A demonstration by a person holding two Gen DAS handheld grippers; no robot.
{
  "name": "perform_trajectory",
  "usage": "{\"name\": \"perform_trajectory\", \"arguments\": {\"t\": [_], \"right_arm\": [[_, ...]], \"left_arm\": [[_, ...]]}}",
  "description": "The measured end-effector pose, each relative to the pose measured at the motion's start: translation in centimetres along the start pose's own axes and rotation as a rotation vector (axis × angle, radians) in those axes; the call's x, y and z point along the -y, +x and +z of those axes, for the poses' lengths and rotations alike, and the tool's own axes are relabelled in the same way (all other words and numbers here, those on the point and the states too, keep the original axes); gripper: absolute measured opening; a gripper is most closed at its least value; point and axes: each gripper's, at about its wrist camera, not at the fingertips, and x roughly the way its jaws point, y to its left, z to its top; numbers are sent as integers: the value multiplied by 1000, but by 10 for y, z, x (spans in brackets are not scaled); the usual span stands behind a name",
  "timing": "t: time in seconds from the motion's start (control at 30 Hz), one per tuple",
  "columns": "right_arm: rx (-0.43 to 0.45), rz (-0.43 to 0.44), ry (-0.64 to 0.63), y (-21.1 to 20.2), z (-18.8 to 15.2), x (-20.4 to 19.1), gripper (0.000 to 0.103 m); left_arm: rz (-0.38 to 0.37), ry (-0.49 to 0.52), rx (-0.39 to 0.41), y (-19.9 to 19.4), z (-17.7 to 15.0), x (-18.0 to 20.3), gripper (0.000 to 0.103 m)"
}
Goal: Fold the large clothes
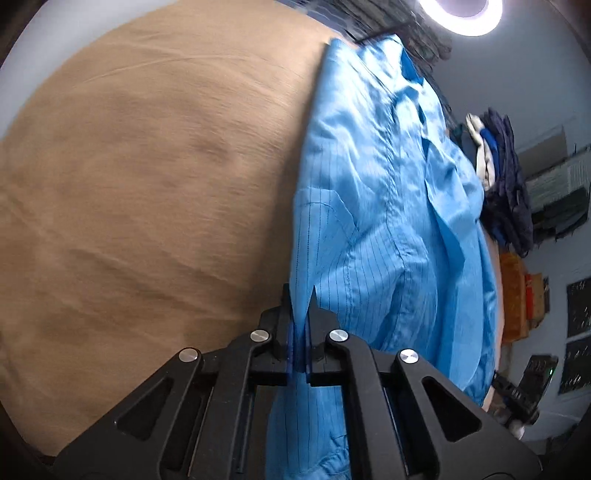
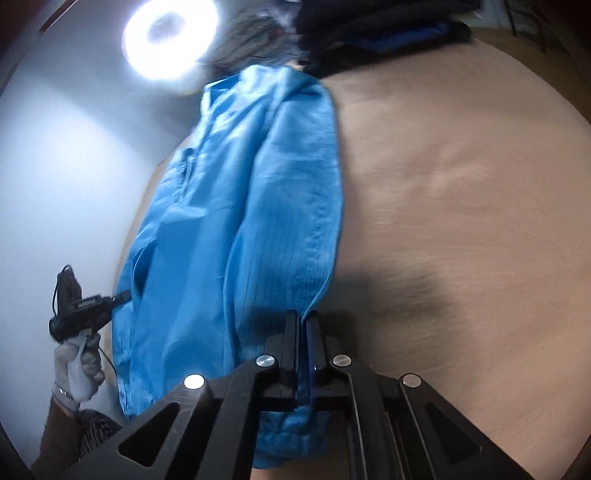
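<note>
A light blue, thin-striped work coat of smooth fabric is seen stretched lengthwise across a table covered in tan, wrinkled cloth, with its collar end lying toward the far edge and its near end gathered at the two handheld tools. The left black two-finger gripper is clenched on the coat's near edge, a fold of blue fabric being pinched between its narrow fingers and trailing down past the tool's body. The right black two-finger gripper is likewise closed tight on the garment, a bunched hem being held between its jaws and hanging beneath them. In the right wrist view the left tool is seen at the coat's opposite side, gripped by a white-gloved hand above a brown sleeve, its tip at the fabric. The coat lies on the table as a long, loosely doubled band, one sleeve folded along its length. A glowing white ring lamp is visible beyond the far end of the table, and a pile of dark navy and white clothes is heaped just beyond the garment's outer side. Orange cardboard boxes are stacked near the grey wall.
</note>
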Motion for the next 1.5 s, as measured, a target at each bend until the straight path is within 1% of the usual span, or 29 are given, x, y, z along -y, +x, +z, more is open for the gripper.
{"name": "perform_trajectory", "arguments": {"t": [0.03,0.1,0.17,0.23,0.27,0.33,0.37,0.4,0.43,0.47,0.5,0.6,0.63,0.7,0.73,0.8,0.9,0.93,0.97,1.0,1.07,1.13,1.23,1.27,1.3,1.33,1.37,1.43,1.5], "right_arm": [[3,-7,-19,-2,-1,-7,0],[19,-31,-56,-8,-2,-16,0],[43,-107,-87,-19,-1,-14,0],[65,-167,-52,-29,1,2,0],[71,-197,-2,-36,0,19,0],[58,-202,50,-39,-1,41,0],[50,-180,59,-39,-1,48,0],[45,-167,63,-38,-1,50,3],[48,-161,65,-38,-1,51,7],[56,-196,58,-39,0,50,14],[67,-224,42,-41,2,46,25],[110,-244,-42,-50,4,21,25],[123,-239,-74,-54,4,11,25],[149,-207,-150,-57,5,-14,32],[151,-190,-173,-56,5,-24,34],[132,-147,-194,-49,3,-37,31],[100,-131,-213,-38,0,-47,31],[90,-134,-219,-34,0,-49,31],[84,-137,-222,-31,0,-49,31],[81,-137,-221,-30,-1,-49,31],[84,-151,-212,-31,1,-45,32],[83,-144,-193,-28,4,-42,33],[71,-118,-170,-28,3,-34,34],[67,-101,-162,-27,3,-33,35],[61,-76,-152,-24,5,-34,36],[53,-48,-145,-23,4,-36,36],[38,-8,-144,-19,5,-40,36],[16,3,-178,-11,3,-52,38],[-9,6,-206,-1,-1,-63,54]], "left_arm": [[13,-7,10,-5,0,-6,1],[6,-25,15,-8,1,-14,0],[-9,-42,9,-10,1,-22,0],[-5,-38,13,-11,0,-23,0],[-25,-42,14,-11,-1,-24,0],[-85,-65,-4,-10,0,-22,1],[-103,-84,-26,-7,2,-22,7],[-115,-97,-39,-6,2,-23,21],[-131,-109,-42,-6,2,-23,29],[-136,-110,-32,-8,2,-22,42],[-131,-99,-20,-11,1,-19,44],[-127,-70,-13,-15,2,-16,44],[-115,-66,-5,-17,1,-15,44],[-89,-41,11,-19,-2,-14,44],[-82,-19,10,-18,-4,-11,44],[-73,31,-17,-11,-9,-4,44],[19,134,-74,12,-25,12,44],[54,184,-49,11,-30,20,44],[97,251,-50,12,-33,31,44],[110,280,-57,11,-35,36,44],[127,270,-18,-1,-35,39,44],[119,260,32,-17,-33,41,44],[80,256,96,-39,-33,49,46],[20,242,103,-45,-34,53,50],[-19,234,97,-45,-34,57,54],[-74,235,81,-43,-35,64,54],[-93,240,72,-41,-34,70,54],[-111,250,58,-35,-32,82,54],[-187,230,10,-26,-31,92,54]]}}
